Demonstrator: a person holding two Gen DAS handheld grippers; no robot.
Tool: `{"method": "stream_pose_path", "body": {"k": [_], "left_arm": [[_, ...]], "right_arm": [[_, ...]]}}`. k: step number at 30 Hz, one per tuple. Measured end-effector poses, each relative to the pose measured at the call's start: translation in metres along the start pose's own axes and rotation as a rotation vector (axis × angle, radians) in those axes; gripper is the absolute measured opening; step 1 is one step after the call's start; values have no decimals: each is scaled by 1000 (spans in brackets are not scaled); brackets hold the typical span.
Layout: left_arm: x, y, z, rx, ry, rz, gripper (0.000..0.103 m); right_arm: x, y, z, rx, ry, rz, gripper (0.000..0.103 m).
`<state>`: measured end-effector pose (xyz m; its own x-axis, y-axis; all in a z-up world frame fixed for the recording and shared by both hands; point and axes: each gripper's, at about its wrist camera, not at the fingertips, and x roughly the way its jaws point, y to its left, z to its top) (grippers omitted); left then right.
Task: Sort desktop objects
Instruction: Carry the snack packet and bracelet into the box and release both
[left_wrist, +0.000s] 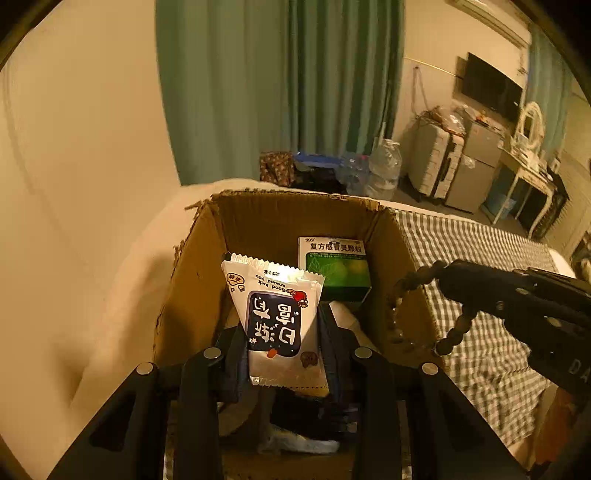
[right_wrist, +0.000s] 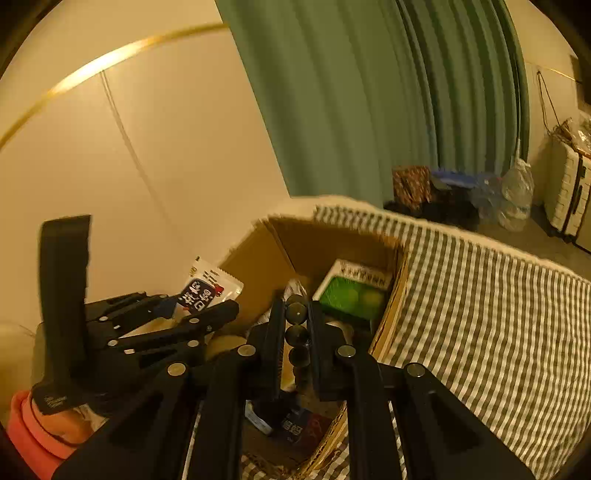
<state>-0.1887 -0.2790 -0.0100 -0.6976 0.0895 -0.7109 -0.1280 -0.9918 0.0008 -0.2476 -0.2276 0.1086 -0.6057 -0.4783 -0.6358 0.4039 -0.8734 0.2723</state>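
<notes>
A white snack packet (left_wrist: 275, 317) is clamped upright between the fingers of the left claw (left_wrist: 282, 332), and a string of dark beads (right_wrist: 297, 332) is pinched in the right claw (right_wrist: 295, 325), whose jaws are drawn fully together on it. In the left wrist view the bead loop is seen hanging below the right claw, just outside the right wall of the cardboard box (left_wrist: 391, 236).

The step in hand is judged to be delivery: both items are being carried to the open box, which rests on a bed covered with checked cloth (right_wrist: 480, 295). Ahead of and below the left claw, a green medicine carton (left_wrist: 336, 269) is already lying inside the box; other packets are glimpsed beneath the claws.

For the next move, each claw would need to be brought fully over the box mouth, then parted so the packet and beads can be dropped clear of the walls. The beads may snag on a finger or the rim.
</notes>
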Motion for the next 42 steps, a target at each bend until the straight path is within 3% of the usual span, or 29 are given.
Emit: {"method": "stream_pose_path", "body": {"k": [2,4,5,6,7,10,12,17,23,27,36,42], "left_arm": [[2,1,0,16,-11,-6,51],[2,2,-1,18,-18,-24,72],[0,3,-4,16,-27,-31,86],[-4,3,-5,16,-41,-42,94],[-7,3,-7,17,-56,-47,96],[-12,-4,-12,32,-57,-27,97],[-18,-15,-15,32,-61,-40,98],[-31,-47,-19,38,-67,-78,103],[-30,-73,-20,82,-107,-58,103],[-25,-73,-19,61,-75,-68,103],[-15,-71,-23,65,-64,-67,103],[-22,-65,-22,61,-117,-41,103]], "right_arm": [[5,-2,-6,23,6,1,12],[1,-11,-4,40,3,-11,23],[1,-11,-1,56,1,-30,54],[-3,-14,1,72,-17,-61,83],[-13,-16,-1,82,-42,-80,86],[-36,-28,2,110,-92,-129,86],[-59,-40,-5,129,-125,-215,86],[-104,-57,-50,141,-178,-411,103],[-110,-83,-83,254,-122,-395,103],[-117,-85,-87,249,-127,-463,103],[-114,-85,-94,247,-117,-518,103],[-107,-88,-94,252,-92,-511,103]]}}
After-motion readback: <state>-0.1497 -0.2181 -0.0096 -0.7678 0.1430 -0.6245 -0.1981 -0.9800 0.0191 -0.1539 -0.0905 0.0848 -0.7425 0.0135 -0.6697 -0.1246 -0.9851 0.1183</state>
